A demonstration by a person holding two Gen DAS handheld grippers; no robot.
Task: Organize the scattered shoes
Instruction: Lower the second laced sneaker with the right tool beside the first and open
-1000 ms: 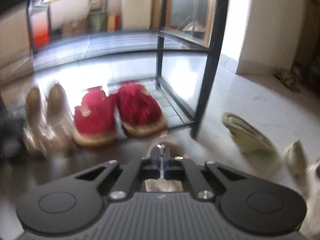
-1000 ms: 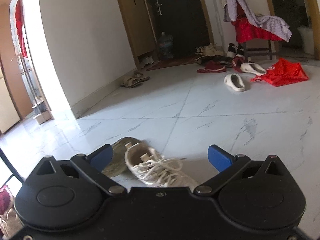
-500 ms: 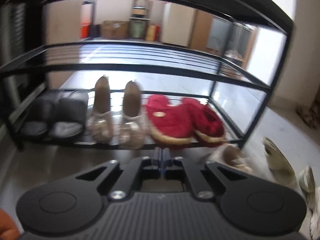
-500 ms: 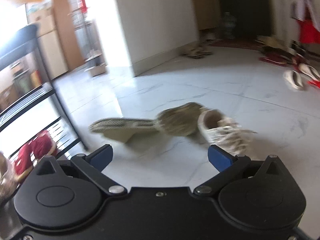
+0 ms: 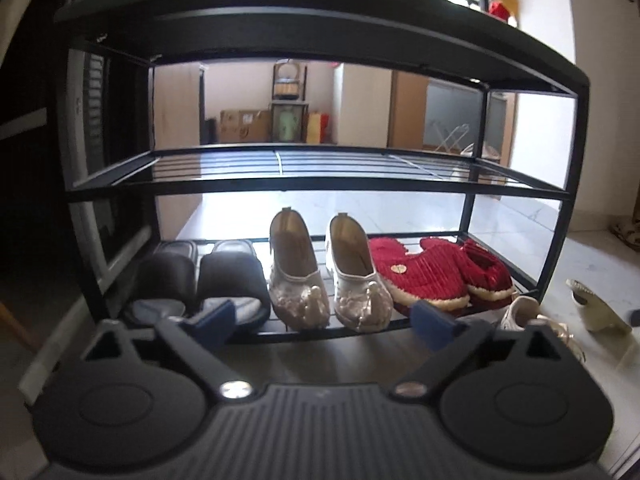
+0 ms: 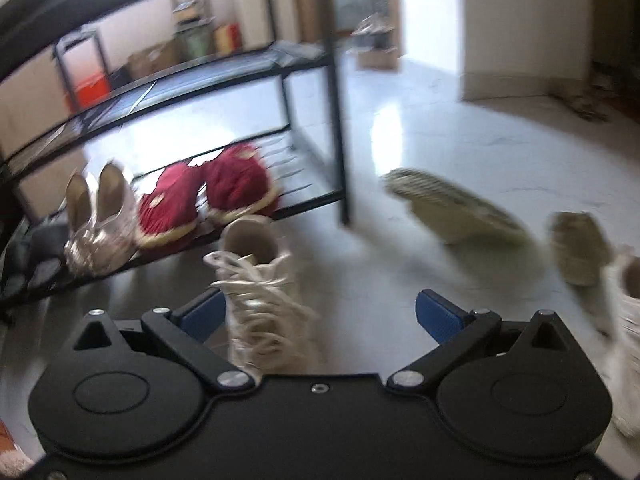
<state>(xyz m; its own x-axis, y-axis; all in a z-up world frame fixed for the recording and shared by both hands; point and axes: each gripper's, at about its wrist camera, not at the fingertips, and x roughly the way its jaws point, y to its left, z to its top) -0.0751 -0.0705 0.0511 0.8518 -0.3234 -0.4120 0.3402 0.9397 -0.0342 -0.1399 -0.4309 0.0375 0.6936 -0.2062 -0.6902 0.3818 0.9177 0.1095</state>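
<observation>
A black shoe rack (image 5: 320,190) stands ahead. Its bottom shelf holds black slippers (image 5: 200,280), cream flats (image 5: 328,276) and red slippers (image 5: 440,276). My left gripper (image 5: 324,320) is open and empty in front of that shelf. My right gripper (image 6: 320,312) is open, with a white laced sneaker (image 6: 260,288) on the floor between its fingers, nearer the left one. A second white sneaker (image 6: 624,320) lies at the right edge. Two olive slippers (image 6: 452,204) (image 6: 576,248) lie on the floor; one shows its sole.
The rack's middle shelf (image 5: 320,164) holds no shoes. The rack's right front leg (image 6: 340,120) stands just beyond the sneaker. White marble floor (image 6: 480,132) stretches right to a wall corner (image 6: 520,40). Cardboard boxes (image 5: 244,124) stand behind the rack.
My left gripper has opened and swung to face the rack squarely. My right gripper has swung left from the open floor to the rack, over the white sneaker.
</observation>
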